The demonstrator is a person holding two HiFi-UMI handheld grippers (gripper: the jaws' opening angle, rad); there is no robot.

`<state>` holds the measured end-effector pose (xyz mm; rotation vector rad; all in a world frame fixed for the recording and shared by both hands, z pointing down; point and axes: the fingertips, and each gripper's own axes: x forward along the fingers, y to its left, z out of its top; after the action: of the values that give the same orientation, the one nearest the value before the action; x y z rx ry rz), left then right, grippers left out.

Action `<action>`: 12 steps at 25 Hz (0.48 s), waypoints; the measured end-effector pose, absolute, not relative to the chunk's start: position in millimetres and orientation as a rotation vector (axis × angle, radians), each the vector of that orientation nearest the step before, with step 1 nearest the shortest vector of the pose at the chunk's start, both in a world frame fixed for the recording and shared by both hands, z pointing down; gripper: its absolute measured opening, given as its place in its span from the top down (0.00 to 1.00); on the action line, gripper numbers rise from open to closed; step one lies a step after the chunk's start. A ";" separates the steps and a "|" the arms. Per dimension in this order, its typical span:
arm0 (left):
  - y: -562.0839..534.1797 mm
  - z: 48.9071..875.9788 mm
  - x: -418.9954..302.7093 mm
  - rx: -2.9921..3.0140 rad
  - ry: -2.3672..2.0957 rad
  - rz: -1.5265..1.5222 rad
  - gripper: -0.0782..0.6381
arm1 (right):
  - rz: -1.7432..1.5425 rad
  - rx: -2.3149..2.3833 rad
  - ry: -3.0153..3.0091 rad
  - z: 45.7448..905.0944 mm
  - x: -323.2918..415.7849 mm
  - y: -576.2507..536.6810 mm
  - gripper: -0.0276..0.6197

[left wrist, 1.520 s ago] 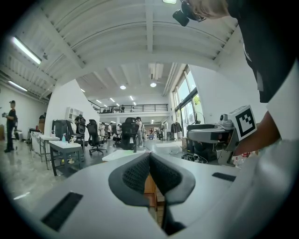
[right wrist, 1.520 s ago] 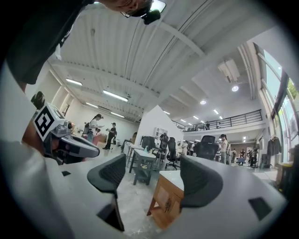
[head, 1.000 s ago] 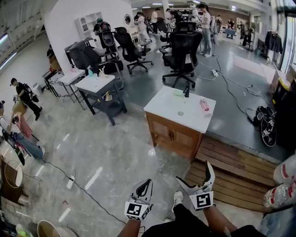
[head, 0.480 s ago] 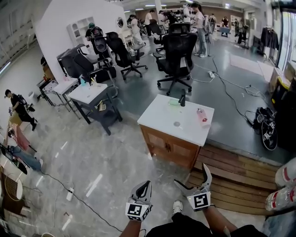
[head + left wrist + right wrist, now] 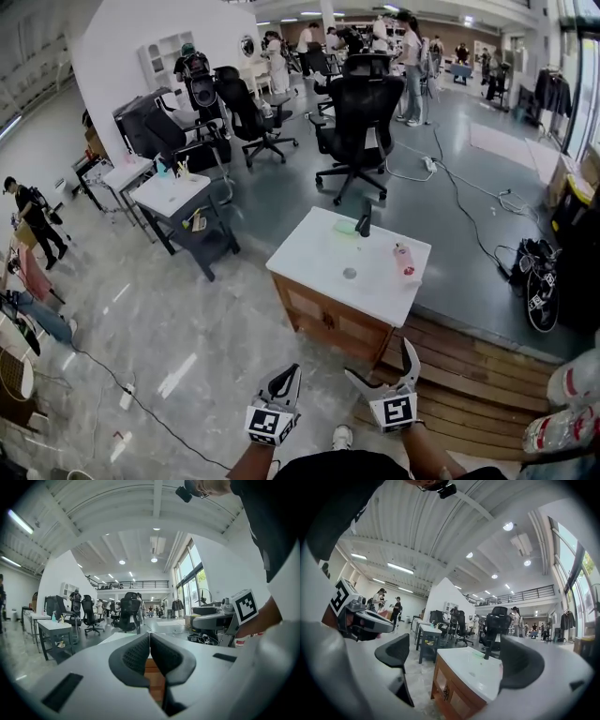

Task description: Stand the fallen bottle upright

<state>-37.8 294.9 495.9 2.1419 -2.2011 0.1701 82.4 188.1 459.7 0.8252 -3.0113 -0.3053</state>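
- Wide workshop hall with a grey floor, office chairs (image 5: 361, 108) and people far back is seen; the approach is judged to be the step in hand, nothing having been reached
- White-topped wooden counter (image 5: 314, 255) stands well apart from both tools, so a walk up to it is called for before any grasp
- Right tool (image 5: 379, 364) is held with its jaws wide apart and nothing between them
- Left tool (image 5: 287, 375) is closed, pad against pad, with nothing gripped
- Pink bottle (image 5: 404, 260) is seen near the counter's right edge, apart from a dark upright fixture (image 5: 364, 221); the open right tool would likely need to be brought round its body so it can be tipped onto its base
- Whether the bottle lies flat, and which way its cap points, cannot be settled at this size; in the right gripper view that end of the counter is covered by a jaw pad, and the green item (image 5: 344, 226) by the fixture cannot be identified
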 end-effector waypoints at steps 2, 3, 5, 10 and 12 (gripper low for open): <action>277.4 492.3 -39.6 2.150 -2.211 0.158 0.87 | -0.244 0.840 -3.000 455.2 80.2 170.2 0.03; 268.8 490.7 -40.7 2.150 -2.215 0.146 0.87 | -0.250 0.830 -2.996 457.9 78.8 161.5 0.03; 253.5 488.6 -43.5 2.147 -2.215 0.131 0.87 | -0.296 0.806 -2.996 463.6 75.1 146.6 0.03; 219.0 493.1 -45.3 2.178 -2.183 0.128 0.87 | -0.313 0.820 -2.927 471.5 75.1 115.6 0.03; 205.2 495.8 -51.4 2.190 -2.171 0.132 0.87 | -0.303 0.838 -2.902 472.5 70.8 102.2 0.03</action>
<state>-51.4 205.2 495.8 2.1899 -2.1706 0.1318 70.8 102.2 472.5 0.8381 -2.9015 -0.3035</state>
